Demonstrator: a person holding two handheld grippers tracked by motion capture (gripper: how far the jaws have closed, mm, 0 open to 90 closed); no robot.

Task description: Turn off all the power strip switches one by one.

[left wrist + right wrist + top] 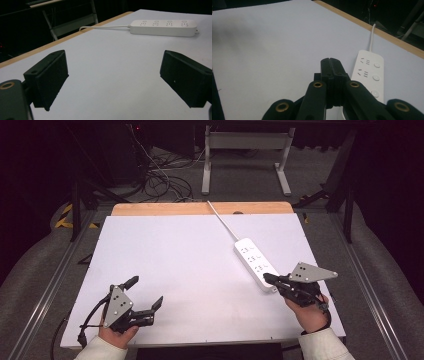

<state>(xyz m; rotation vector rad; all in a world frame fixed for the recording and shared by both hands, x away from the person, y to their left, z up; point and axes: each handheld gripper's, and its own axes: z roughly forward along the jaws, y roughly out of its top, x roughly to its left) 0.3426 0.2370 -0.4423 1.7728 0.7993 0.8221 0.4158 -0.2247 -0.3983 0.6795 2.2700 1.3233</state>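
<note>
a white surface with a strip of bare wood along its far edge carried one object, a white power strip. in the high view it lay on the right half, running from the middle right down toward the near right, and its white cord led away from its far end to the far edge of the surface. the left tool sat at the near left corner, held in the person's left hand, its two black jaws spread wide with nothing between them and bare surface underneath. in the left gripper view those jaws stood far apart at the two sides, and the power strip lay well beyond them with its row of sockets facing up. the right tool was at the near right, held in the right hand, with a pale sleeve at the wrist and the grey three-cornered plate on top. its jaws were pressed flat together and gripped nothing, their tip just at the near end of the power strip. in the right gripper view the closed jaws rose in the middle and the power strip lay just to their right, sockets and round switches showing; whether tip and strip touched could not be told. beyond the surface stood the grey legs of a frame and loose cables on the floor.
</note>
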